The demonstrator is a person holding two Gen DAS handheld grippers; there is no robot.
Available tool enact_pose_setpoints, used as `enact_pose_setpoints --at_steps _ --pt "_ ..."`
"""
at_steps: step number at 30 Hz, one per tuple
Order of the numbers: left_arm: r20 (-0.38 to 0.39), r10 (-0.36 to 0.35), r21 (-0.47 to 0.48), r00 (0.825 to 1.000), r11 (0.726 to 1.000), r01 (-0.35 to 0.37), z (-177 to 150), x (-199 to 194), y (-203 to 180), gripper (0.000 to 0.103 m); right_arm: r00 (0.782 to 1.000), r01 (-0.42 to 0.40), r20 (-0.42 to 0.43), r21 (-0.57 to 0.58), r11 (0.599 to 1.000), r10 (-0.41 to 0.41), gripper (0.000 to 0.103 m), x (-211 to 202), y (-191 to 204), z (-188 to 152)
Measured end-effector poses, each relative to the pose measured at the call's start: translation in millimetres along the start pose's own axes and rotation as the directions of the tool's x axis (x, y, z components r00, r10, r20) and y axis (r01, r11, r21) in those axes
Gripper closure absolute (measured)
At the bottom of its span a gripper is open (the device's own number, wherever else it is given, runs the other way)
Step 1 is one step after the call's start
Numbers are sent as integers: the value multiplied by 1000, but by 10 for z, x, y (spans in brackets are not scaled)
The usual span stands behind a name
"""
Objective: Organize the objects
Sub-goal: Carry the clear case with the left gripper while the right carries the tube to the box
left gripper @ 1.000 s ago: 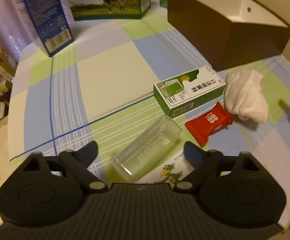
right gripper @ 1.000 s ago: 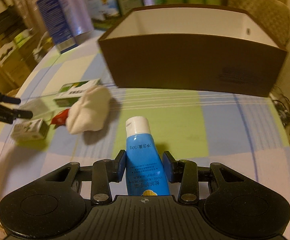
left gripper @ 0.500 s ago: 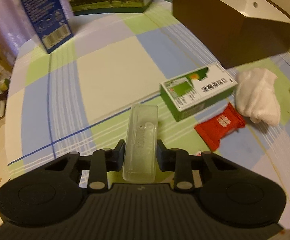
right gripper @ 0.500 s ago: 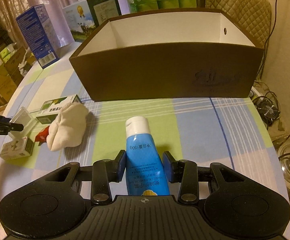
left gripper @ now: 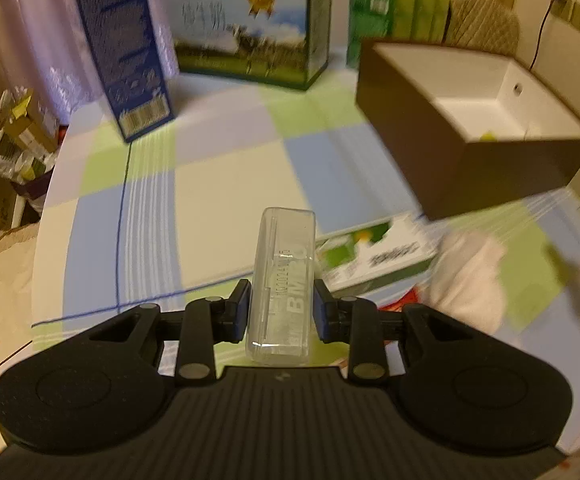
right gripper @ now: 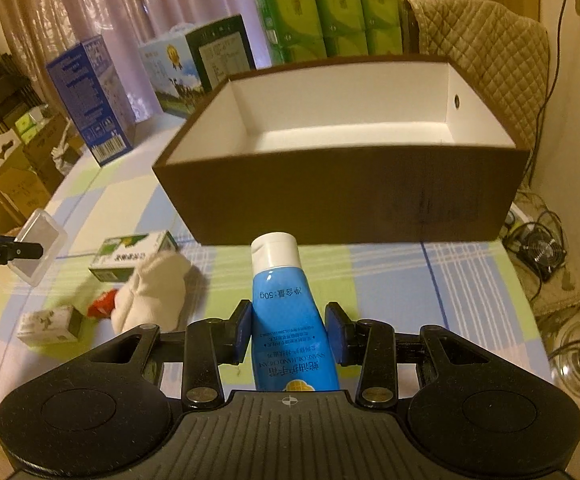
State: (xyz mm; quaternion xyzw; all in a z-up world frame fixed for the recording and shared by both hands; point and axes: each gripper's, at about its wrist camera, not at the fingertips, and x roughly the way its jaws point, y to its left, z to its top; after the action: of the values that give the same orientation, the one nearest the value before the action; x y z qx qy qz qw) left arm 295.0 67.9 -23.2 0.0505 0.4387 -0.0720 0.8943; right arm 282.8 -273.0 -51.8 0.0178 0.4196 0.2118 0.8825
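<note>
Comparing with one second ago, the clear plastic case (left gripper: pixel 282 286), which then lay slanted on the checked tablecloth (left gripper: pixel 226 184) between parted fingers, is now clamped lengthwise in the left gripper (left gripper: pixel 281 312) and carried clear of the cloth; from the right wrist view it is seen held aloft at the far left (right gripper: pixel 39 245). The blue tube (right gripper: pixel 288 320) is gripped in the right gripper (right gripper: pixel 289 330) as it was before, white cap pointing forward, but the brown box (right gripper: pixel 342 196) is now looked into from higher up, so that much of its white inside is shown. The left wrist view is smeared by motion: the green-and-white carton (left gripper: pixel 374 256) and the white cloth bundle (left gripper: pixel 466 276) are blurred, the red packet (right gripper: pixel 102 304) is mostly hidden behind the bundle, and the print on the case cannot be read in full. A small yellow-green thing (left gripper: pixel 488 135) is glimpsed on the floor of the box from the left wrist view, too small to be named; in the right wrist view that near part of the floor is hidden by the front wall. A small pale carton (right gripper: pixel 50 324) is left on the cloth near the red packet.
</note>
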Motion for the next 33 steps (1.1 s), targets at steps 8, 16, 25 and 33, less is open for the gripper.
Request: enact_pose_setpoints --at_steps 8,16,25,33 --pt "72 -50 5 996 999 50 338 -239 -435 76 998 -47 34 2 999 47 67 -140 -86 206" --pt "112 -107 52 988 993 102 703 -240 -934 76 993 -100 66 9 995 99 67 -222 -264 468" --pt "142 -145 95 979 987 132 1187 -70 -1396 76 984 -123 122 -44 991 127 67 -246 -514 937" --pt "151 -139 96 979 987 125 1663 262 -1740 76 976 -119 167 -119 986 138 67 -98 -685 1464"
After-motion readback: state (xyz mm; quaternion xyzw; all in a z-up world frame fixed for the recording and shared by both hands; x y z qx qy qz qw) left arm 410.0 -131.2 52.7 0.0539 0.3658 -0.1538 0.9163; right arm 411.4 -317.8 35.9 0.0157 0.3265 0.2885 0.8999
